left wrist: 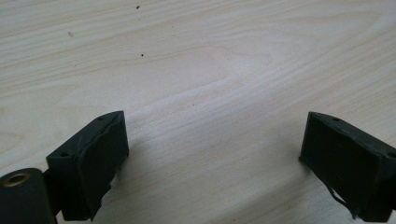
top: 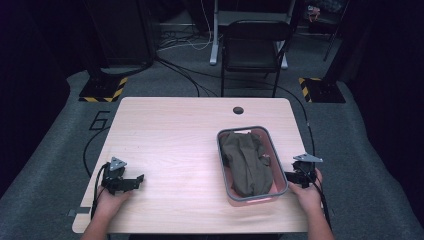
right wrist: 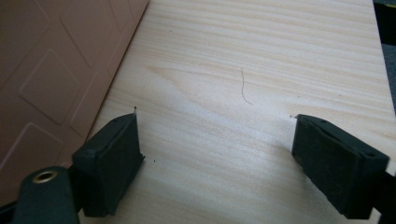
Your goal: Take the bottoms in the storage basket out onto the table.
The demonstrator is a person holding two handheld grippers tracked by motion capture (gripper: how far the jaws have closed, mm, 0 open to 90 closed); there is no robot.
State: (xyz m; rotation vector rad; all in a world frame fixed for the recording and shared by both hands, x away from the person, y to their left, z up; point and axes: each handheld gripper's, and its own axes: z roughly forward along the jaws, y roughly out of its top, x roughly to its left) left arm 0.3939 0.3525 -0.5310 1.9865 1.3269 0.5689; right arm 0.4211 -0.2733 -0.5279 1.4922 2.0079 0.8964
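Cloth (top: 248, 162) sits bunched in the basket (top: 223, 165); right gripper (top: 299, 175) waits just beside its wall, left gripper (top: 131, 181) well apart, both jaws wide, ready to grab.

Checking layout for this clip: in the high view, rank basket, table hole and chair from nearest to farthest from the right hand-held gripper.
1. Basket, just left of the right hand-held gripper.
2. Table hole, near the far edge.
3. Chair, beyond the table.
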